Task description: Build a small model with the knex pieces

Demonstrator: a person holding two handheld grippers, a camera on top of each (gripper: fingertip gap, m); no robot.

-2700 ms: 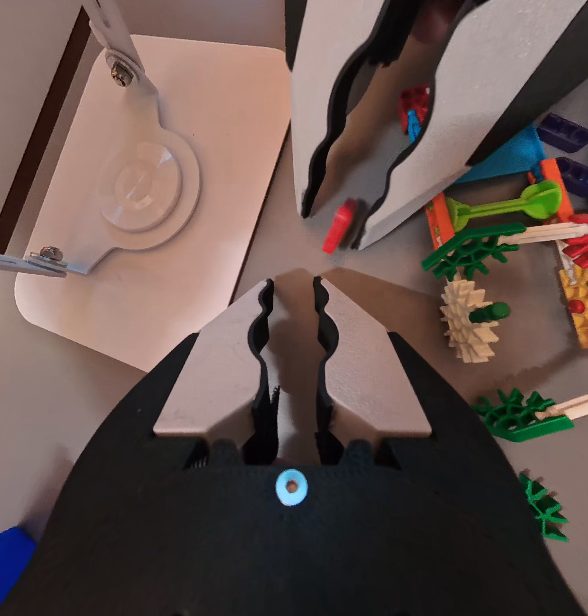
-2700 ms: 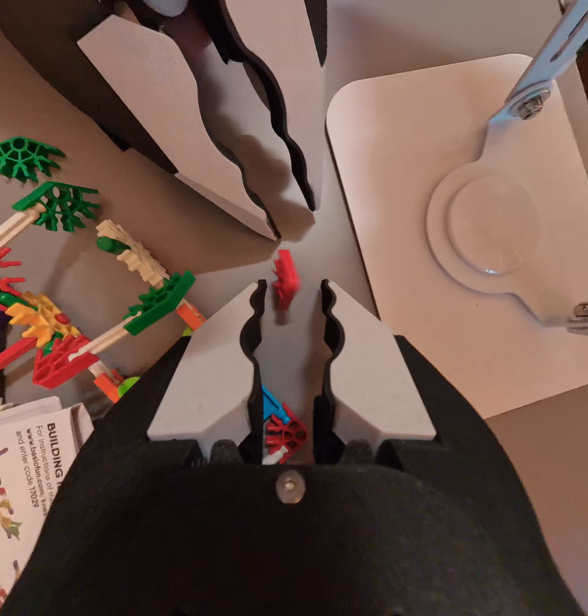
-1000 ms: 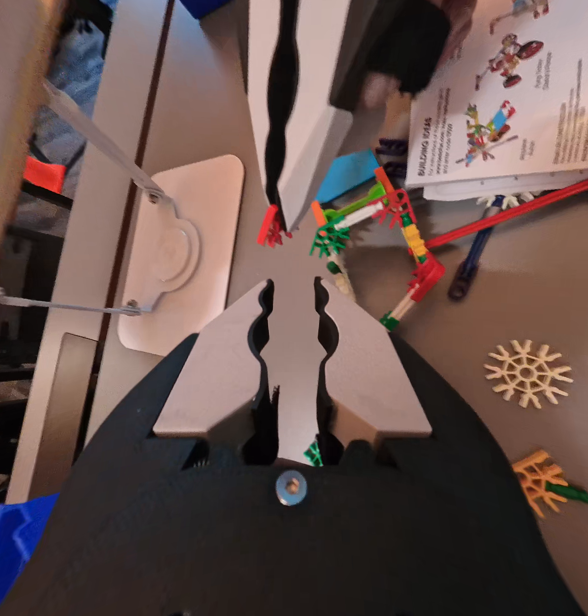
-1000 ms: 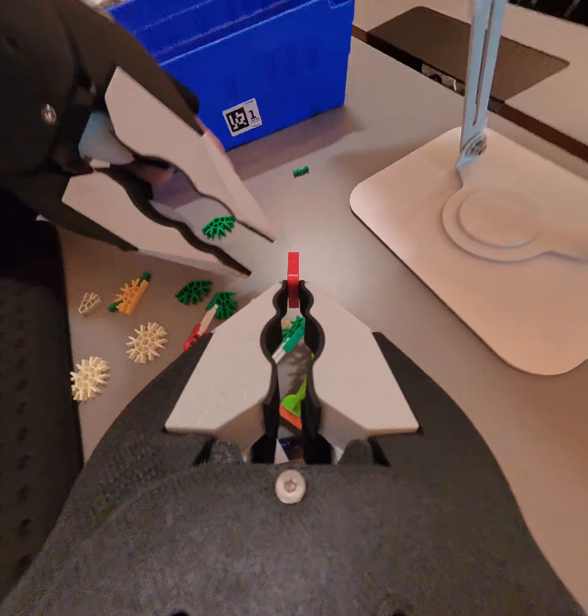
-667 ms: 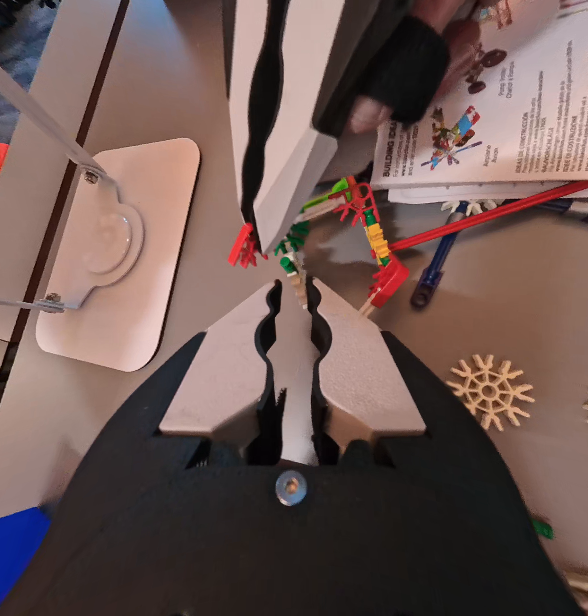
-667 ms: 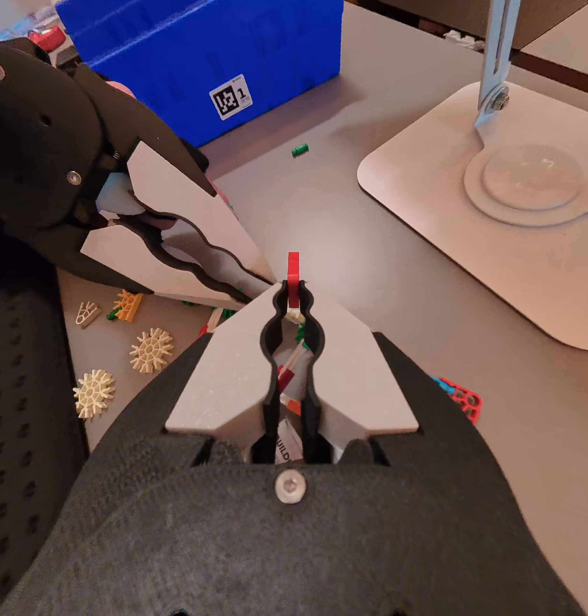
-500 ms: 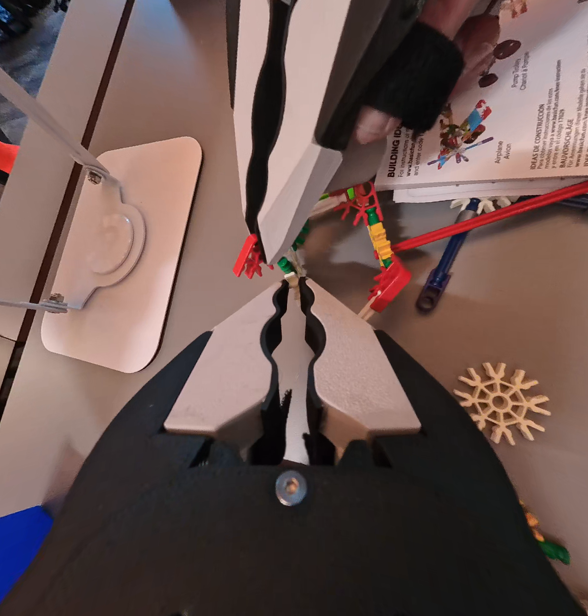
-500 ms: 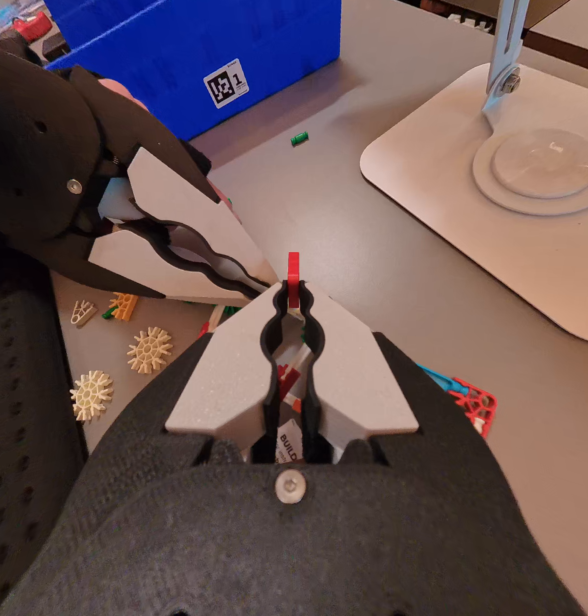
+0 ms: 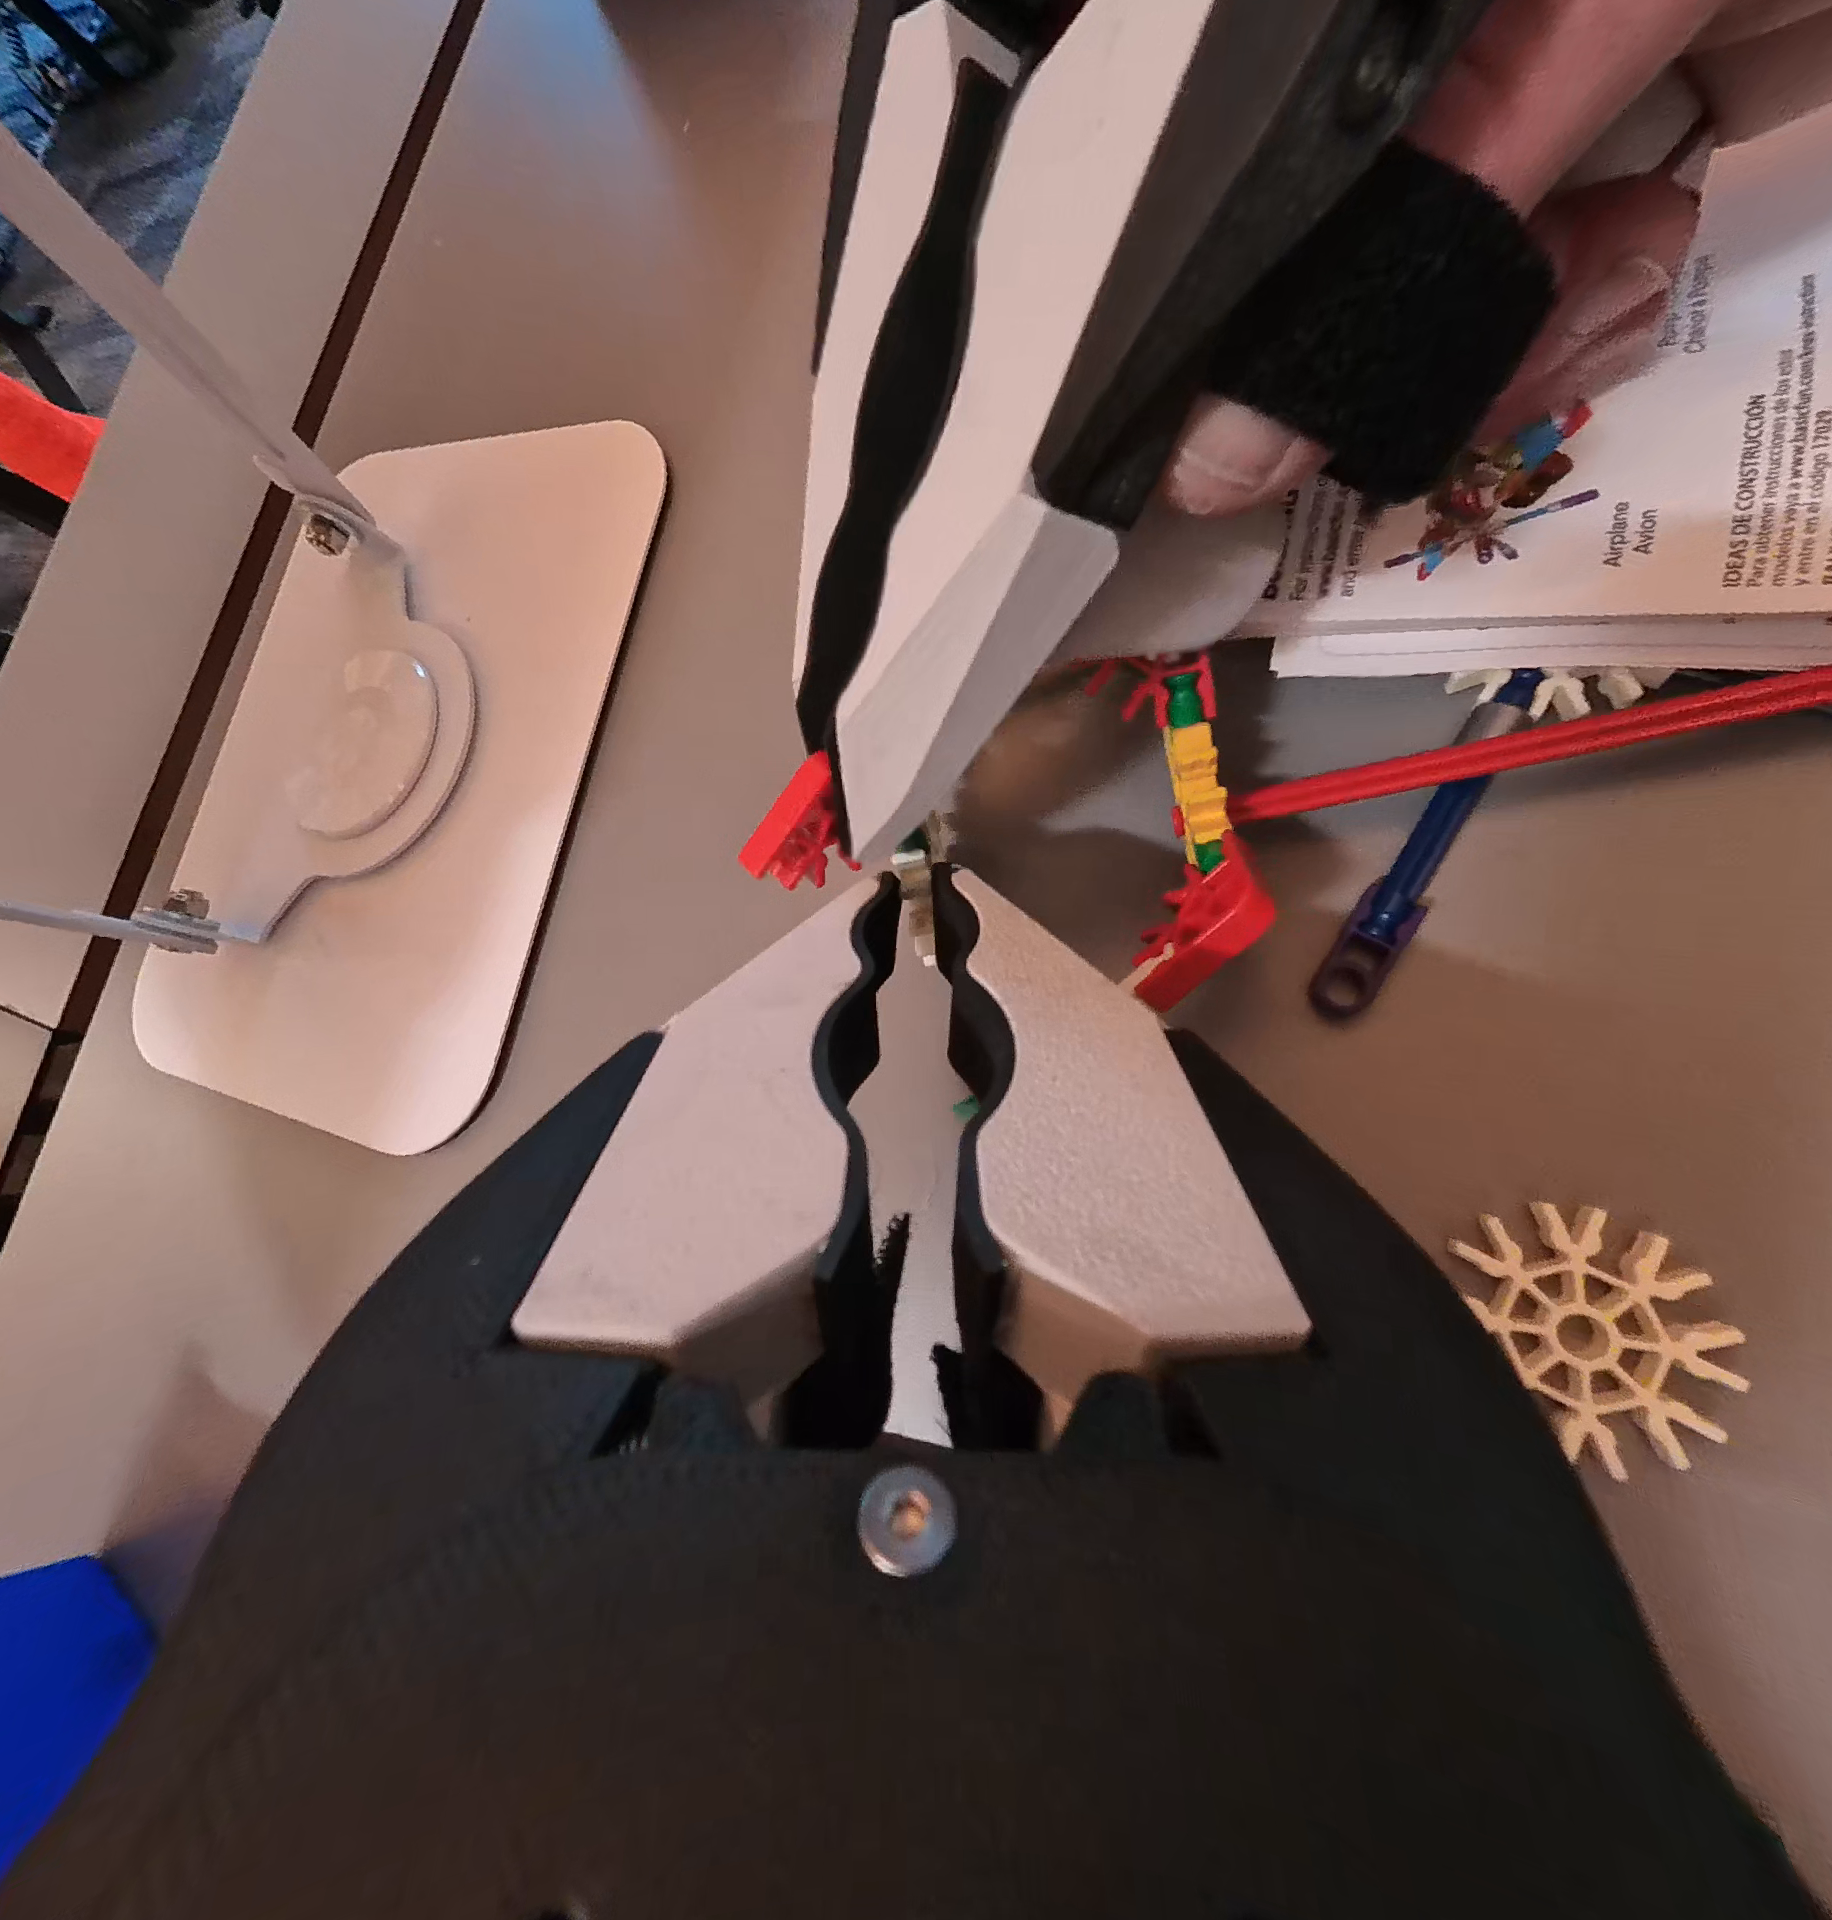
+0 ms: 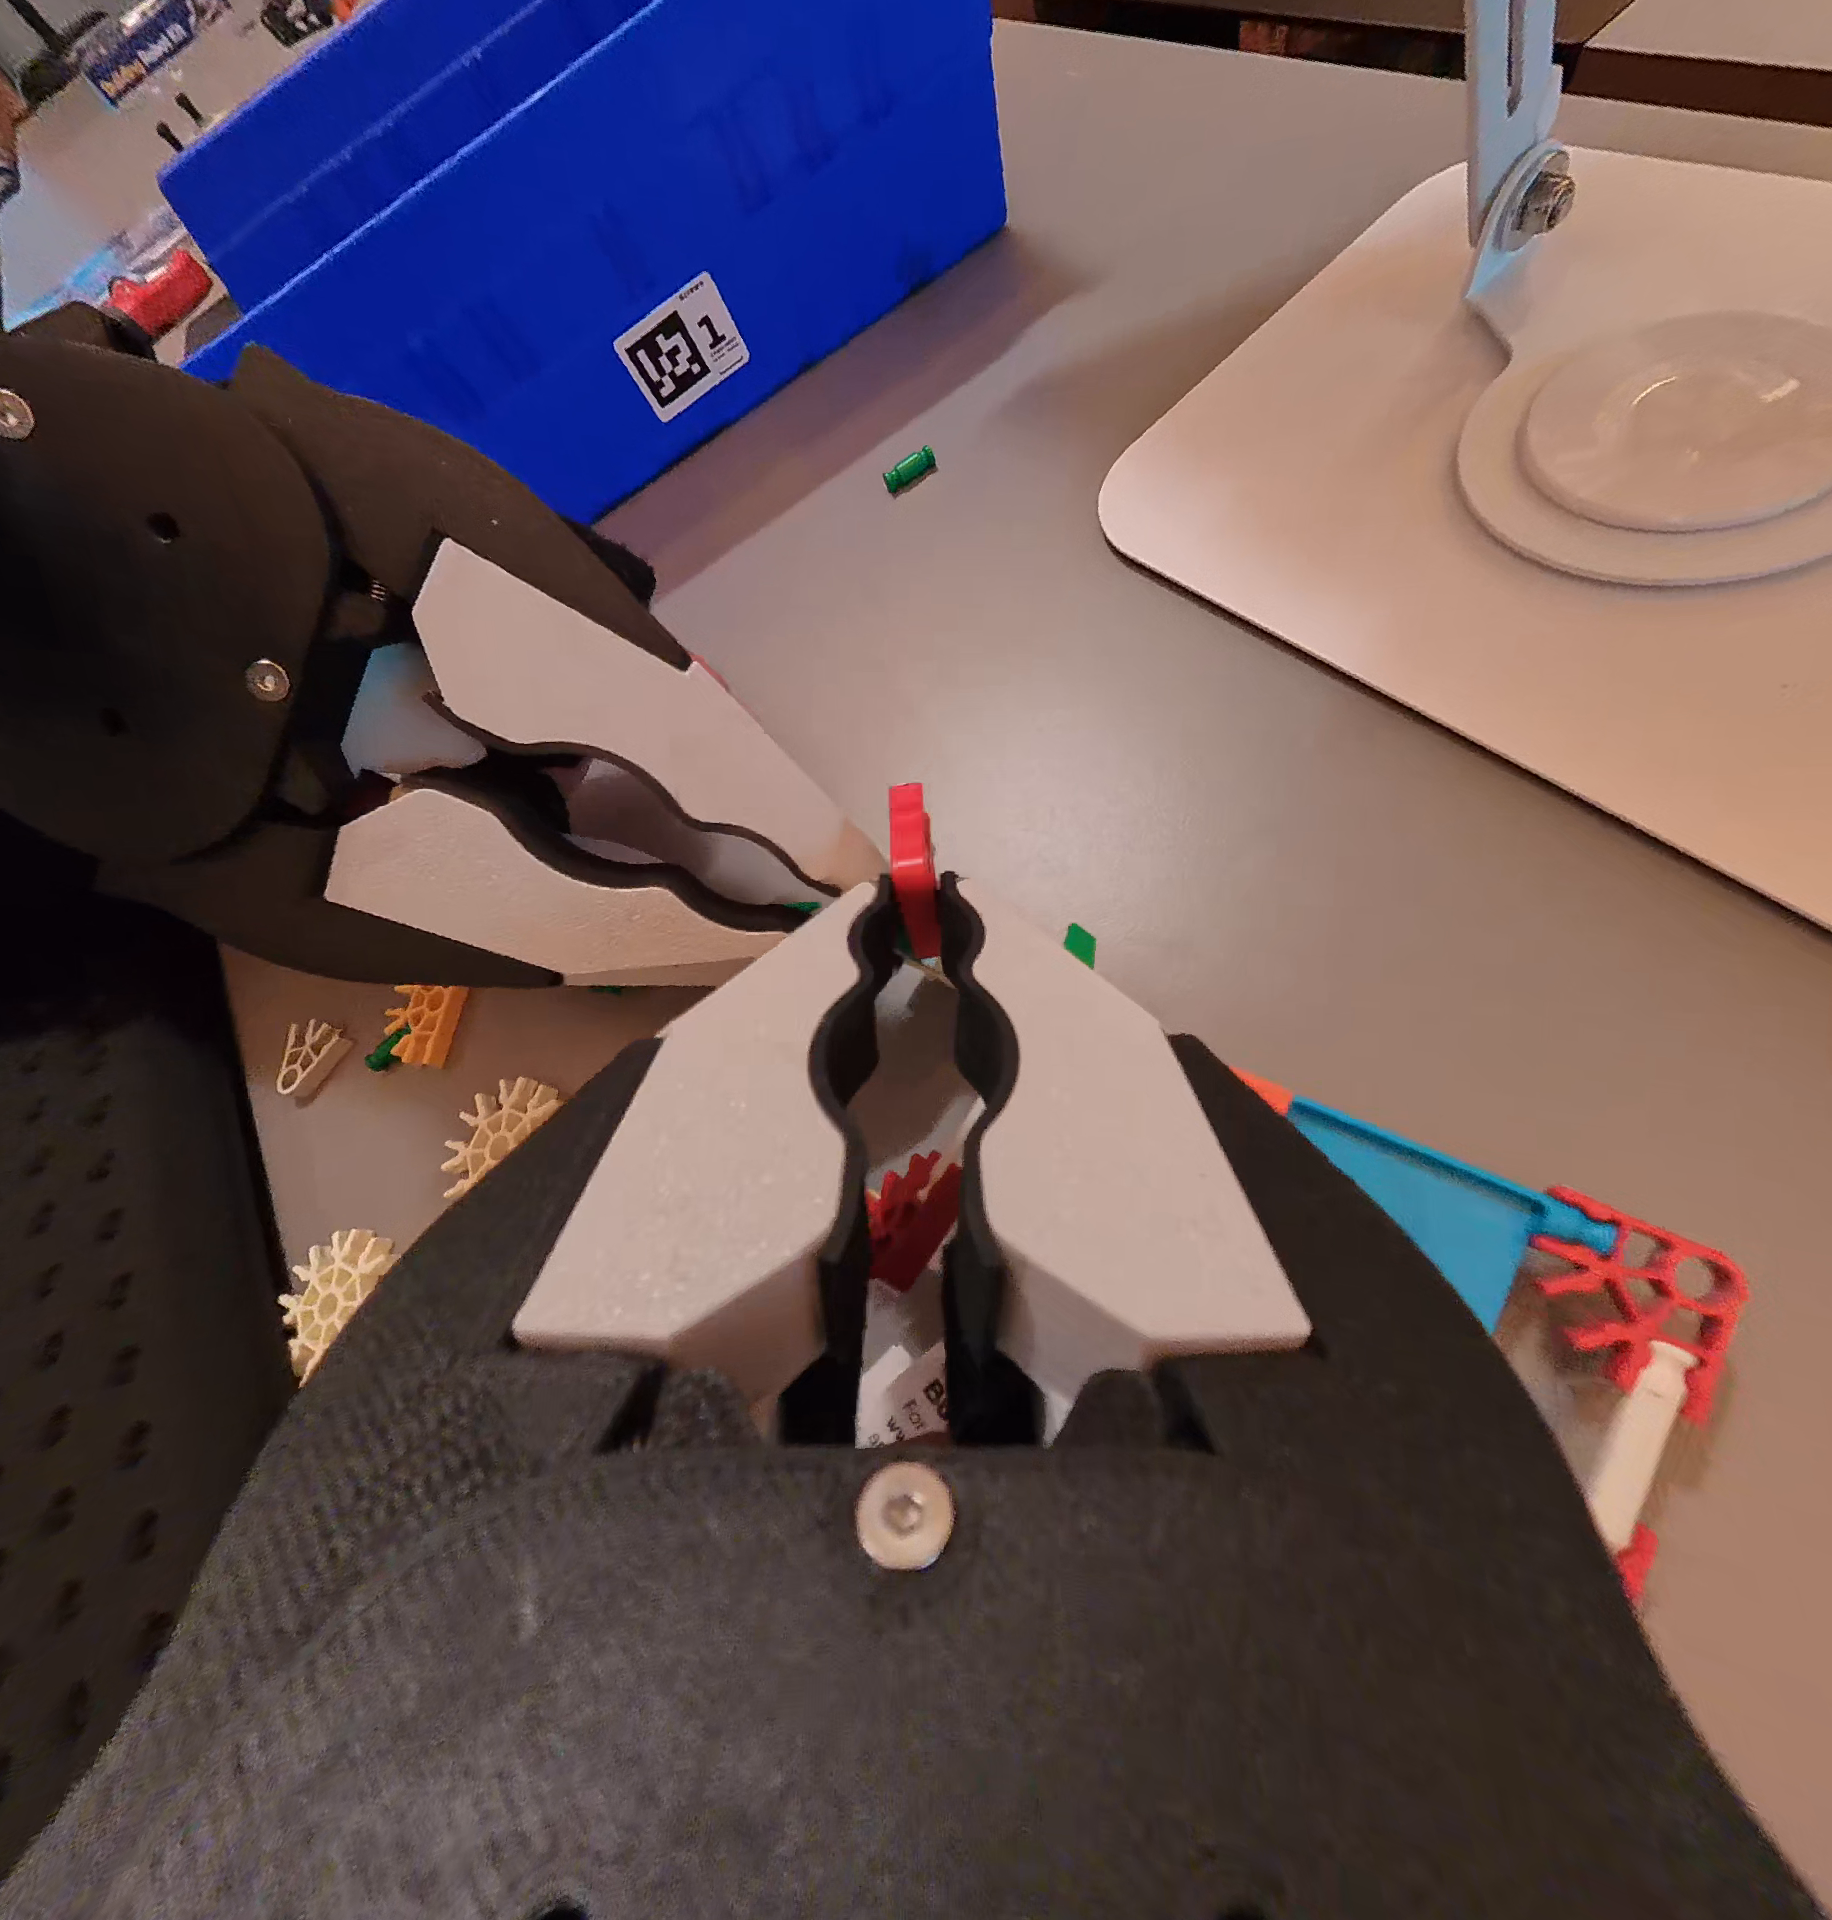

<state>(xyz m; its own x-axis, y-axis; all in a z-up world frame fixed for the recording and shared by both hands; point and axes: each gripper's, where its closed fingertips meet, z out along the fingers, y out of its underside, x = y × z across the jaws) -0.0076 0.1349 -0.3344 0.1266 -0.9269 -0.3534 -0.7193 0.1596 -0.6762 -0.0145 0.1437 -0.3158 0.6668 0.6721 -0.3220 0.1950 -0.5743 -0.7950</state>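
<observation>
My right gripper is shut on a small red connector, held edge-on and sticking out past the tips. In the left wrist view the same gripper comes down from the top with the red connector at its tip. My left gripper is closed on a cream connector at the end of a toy assembly of red, yellow and green pieces. The two grippers' tips almost touch. In the right wrist view the left gripper reaches in from the left.
A white stand base lies to the left, and shows at the right in the right wrist view. A blue bin stands behind. An instruction leaflet, a red rod, a blue rod and cream snowflake connectors lie around. The tips of both grippers are at nearly the same place.
The red connector lay on the table between two open grippers. The right gripper has since shut on it and lifted it. The left gripper moved in and closed on the cream connector.
</observation>
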